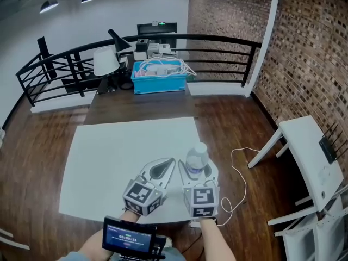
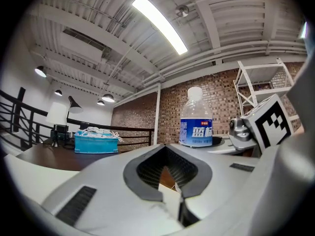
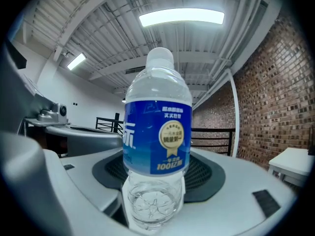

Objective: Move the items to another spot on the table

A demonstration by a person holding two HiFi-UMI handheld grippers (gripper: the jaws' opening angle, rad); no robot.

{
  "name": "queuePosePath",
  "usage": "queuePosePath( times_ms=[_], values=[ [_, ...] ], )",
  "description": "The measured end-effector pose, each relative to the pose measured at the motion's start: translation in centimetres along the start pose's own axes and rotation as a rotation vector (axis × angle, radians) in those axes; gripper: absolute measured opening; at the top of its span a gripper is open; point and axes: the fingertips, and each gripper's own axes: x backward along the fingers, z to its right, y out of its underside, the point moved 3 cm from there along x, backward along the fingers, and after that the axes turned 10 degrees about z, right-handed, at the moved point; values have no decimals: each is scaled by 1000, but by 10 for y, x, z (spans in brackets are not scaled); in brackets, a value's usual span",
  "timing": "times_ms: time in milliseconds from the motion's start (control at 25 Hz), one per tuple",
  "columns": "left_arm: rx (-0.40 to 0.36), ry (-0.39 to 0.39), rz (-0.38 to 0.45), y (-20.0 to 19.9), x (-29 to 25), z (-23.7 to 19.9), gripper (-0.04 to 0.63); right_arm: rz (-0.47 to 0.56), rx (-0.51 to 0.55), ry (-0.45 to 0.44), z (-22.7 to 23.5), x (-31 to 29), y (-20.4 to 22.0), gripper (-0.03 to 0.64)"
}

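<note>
A clear water bottle (image 1: 197,157) with a blue label and white cap stands upright near the front right edge of the white table (image 1: 119,156). My right gripper (image 1: 198,170) is shut on the bottle (image 3: 156,146) low down, and its dark pads (image 3: 206,173) curve around the base. Just to the left, my left gripper (image 1: 171,163) lies over the table, shut with nothing between its jaws. In the left gripper view its tips (image 2: 166,149) meet, and the bottle (image 2: 196,119) shows beyond them to the right.
A blue basket (image 1: 159,76) of white cables and a white lamp (image 1: 106,61) sit on a dark table at the back, by a black railing (image 1: 217,39). A white cable (image 1: 239,173) lies on the wooden floor; white furniture (image 1: 310,145) stands right. A small screen (image 1: 129,237) shows at the bottom.
</note>
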Motion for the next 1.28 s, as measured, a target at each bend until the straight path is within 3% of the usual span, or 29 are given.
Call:
queuePosePath(
  times_ms=[400, 800, 1280],
  values=[
    [-8, -34, -40, 44, -9, -13, 2, -52, -47, -2, 11, -7, 54, 290],
    [9, -52, -109, 79, -18, -24, 2, -140, -19, -21, 20, -16, 120, 290],
    [20, -58, -142, 91, -19, -27, 2, -154, -30, -6, 19, -12, 149, 298]
  ],
)
